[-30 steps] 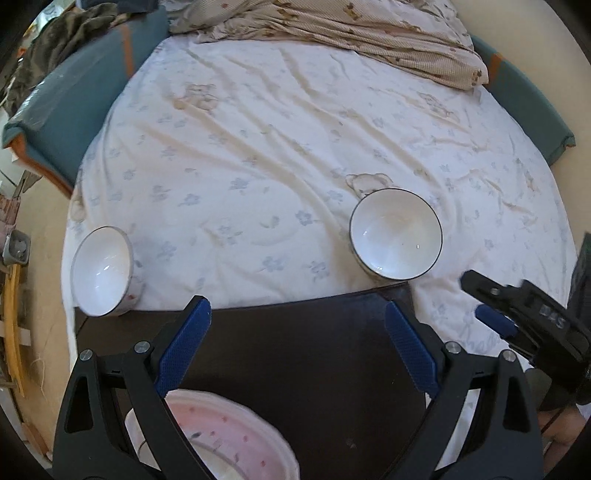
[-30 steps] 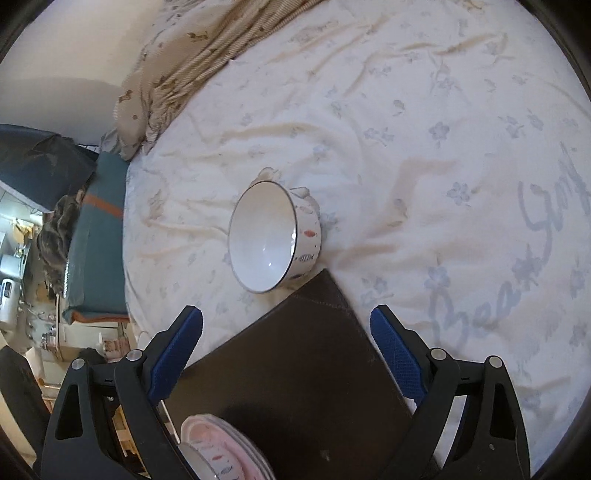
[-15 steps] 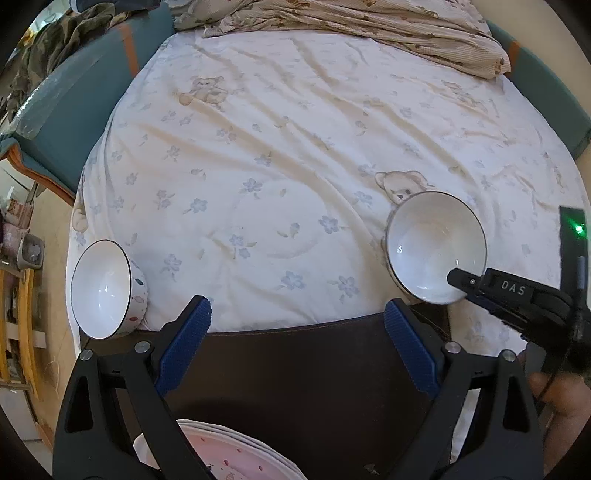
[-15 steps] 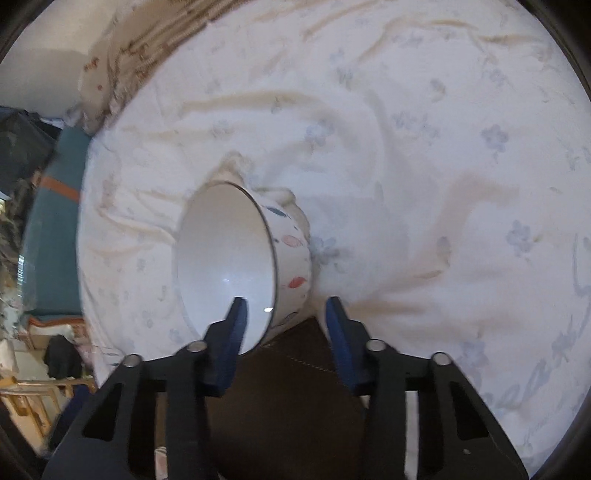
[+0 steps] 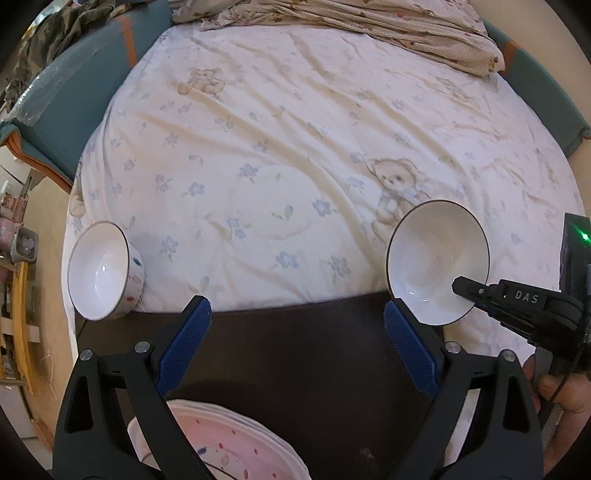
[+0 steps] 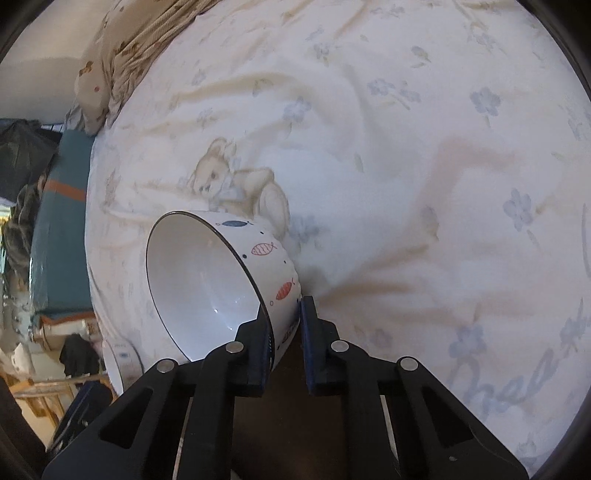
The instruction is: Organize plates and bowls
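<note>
A white bowl with small fish drawings (image 6: 207, 280) lies tilted at the edge of the bedsheet. My right gripper (image 6: 284, 332) is shut on its near rim, one pad inside and one outside. In the left wrist view the same bowl (image 5: 437, 258) appears at the right, with the right gripper (image 5: 461, 286) reaching into it. A second fish bowl (image 5: 103, 271) leans on the sheet at the far left. My left gripper (image 5: 295, 332) stands open over a dark board (image 5: 295, 354), with nothing between its fingers. Pink-speckled plates (image 5: 221, 443) are stacked below it.
The bed is covered by a white sheet with bears and blue flowers (image 5: 295, 147); a crumpled beige blanket (image 5: 369, 29) lies at the far side. A teal mattress edge (image 5: 74, 92) runs along the left. A person's hand (image 5: 561, 391) holds the right gripper.
My right gripper came down to the right-hand bowl and shut on its rim; the bowl now tilts up. The left gripper stayed open and hardly moved.
</note>
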The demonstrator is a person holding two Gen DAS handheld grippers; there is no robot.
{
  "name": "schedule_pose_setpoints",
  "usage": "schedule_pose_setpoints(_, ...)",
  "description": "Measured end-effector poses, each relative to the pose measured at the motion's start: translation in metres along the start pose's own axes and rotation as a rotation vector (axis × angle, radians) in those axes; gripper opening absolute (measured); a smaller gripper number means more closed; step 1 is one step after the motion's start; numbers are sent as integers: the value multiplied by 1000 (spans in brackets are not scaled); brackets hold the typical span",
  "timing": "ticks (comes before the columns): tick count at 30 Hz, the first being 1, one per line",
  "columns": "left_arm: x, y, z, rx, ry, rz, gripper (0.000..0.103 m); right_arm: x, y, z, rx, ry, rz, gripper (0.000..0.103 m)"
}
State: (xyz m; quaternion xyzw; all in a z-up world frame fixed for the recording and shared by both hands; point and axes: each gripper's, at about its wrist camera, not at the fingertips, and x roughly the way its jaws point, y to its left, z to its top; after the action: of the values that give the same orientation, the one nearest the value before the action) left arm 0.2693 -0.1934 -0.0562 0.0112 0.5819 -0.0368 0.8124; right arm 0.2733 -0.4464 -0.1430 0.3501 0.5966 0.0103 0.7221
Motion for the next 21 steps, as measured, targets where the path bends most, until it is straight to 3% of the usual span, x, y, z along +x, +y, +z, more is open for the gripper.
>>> schedule_pose_setpoints(5,3,-5,-14,17,32,0,93,-8,0,-20,-50,65,11,16)
schedule_pose_setpoints(9,7,-14,-22,38,53,7,93,-4,8,-38,-128,126,-31,16)
schedule_pose_setpoints(11,11,-22,-25,65,75,10,88,-3,9,-46,-147,141,-45,16)
schedule_pose_setpoints(15,22,-30,-30,78,136,-13,70,-3,9,-51,-170,150,-50,16)
schedule_pose_setpoints(20,33,-35,-28,92,148,14,61,-4,7,-51,-157,157,-47,15)
schedule_pose_setpoints(21,37,-36,-27,91,156,13,53,-4,6,-51,-154,157,-47,15)
